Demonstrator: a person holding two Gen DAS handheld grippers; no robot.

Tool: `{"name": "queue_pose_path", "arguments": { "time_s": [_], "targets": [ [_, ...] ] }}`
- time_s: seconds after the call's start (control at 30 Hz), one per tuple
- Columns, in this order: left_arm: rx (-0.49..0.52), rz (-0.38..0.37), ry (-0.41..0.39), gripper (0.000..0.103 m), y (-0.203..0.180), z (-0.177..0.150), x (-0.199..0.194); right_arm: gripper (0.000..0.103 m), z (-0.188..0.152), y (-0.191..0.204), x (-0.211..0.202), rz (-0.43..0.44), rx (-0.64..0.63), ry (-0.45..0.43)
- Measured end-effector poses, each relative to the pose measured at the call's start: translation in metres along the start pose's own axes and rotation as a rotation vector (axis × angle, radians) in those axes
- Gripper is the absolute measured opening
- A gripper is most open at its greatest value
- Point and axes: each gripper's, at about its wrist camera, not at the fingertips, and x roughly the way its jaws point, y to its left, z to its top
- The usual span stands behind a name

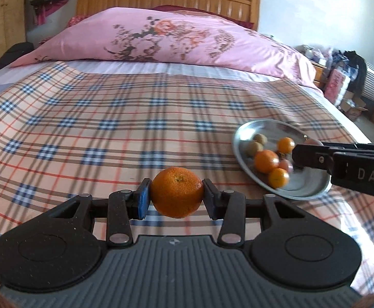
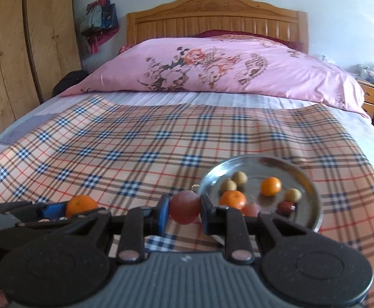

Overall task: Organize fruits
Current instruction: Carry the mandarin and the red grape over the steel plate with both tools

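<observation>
My left gripper point(image 1: 176, 197) is shut on an orange tangerine point(image 1: 176, 192), held just above the plaid bedsheet; it shows from the side in the right wrist view point(image 2: 81, 204). My right gripper point(image 2: 184, 211) is shut on a reddish-brown round fruit point(image 2: 185, 206), left of the metal plate point(image 2: 312, 190). The plate point(image 1: 312, 187) lies on the bed and holds several small fruits: tangerines point(image 2: 271, 186), pale brown round fruits point(image 2: 239, 177) and a dark red one point(image 2: 286, 207). In the left wrist view the right gripper's arm point(image 1: 341, 161) reaches over the plate from the right.
The bed has a plaid sheet point(image 1: 97, 133) and a pink floral quilt point(image 1: 161, 38) against a wooden headboard point(image 2: 215, 18). A wooden wardrobe point(image 2: 20, 51) stands left of the bed. A nightstand and clutter point(image 1: 341, 77) stand at the right side.
</observation>
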Motion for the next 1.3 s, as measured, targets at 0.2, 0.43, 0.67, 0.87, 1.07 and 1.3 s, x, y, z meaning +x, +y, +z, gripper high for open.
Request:
{"name": "queue_pose_path", "arguments": {
  "time_s": [0.2, 0.43, 0.67, 0.87, 1.07, 1.3],
  "targets": [
    [0.036, -0.024, -0.007, 0.053, -0.034, 0.001, -0.009, 0.023, -0.002, -0.02, -0.021, -0.029, 0.013, -0.029],
    [0.072, -0.057, 0.0, 0.053, -0.066, 0.002, -0.008, 0.023, -0.005, -0.044, -0.035, -0.055, 0.041, -0.045],
    [0.1, -0.072, -0.004, 0.053, -0.083, 0.005, -0.003, 0.023, -0.006, -0.062, -0.042, -0.072, 0.064, -0.06],
    [0.111, -0.077, -0.001, 0.053, -0.089, 0.009, 0.005, 0.023, -0.006, -0.071, -0.042, -0.07, 0.078, -0.062],
    [0.117, -0.084, 0.005, 0.053, -0.094, 0.011, 0.012, 0.023, -0.004, -0.079, -0.037, -0.069, 0.085, -0.053],
    [0.12, -0.094, 0.011, 0.053, -0.098, 0.014, 0.021, 0.023, -0.002, -0.091, -0.028, -0.073, 0.102, -0.035]
  ]
}}
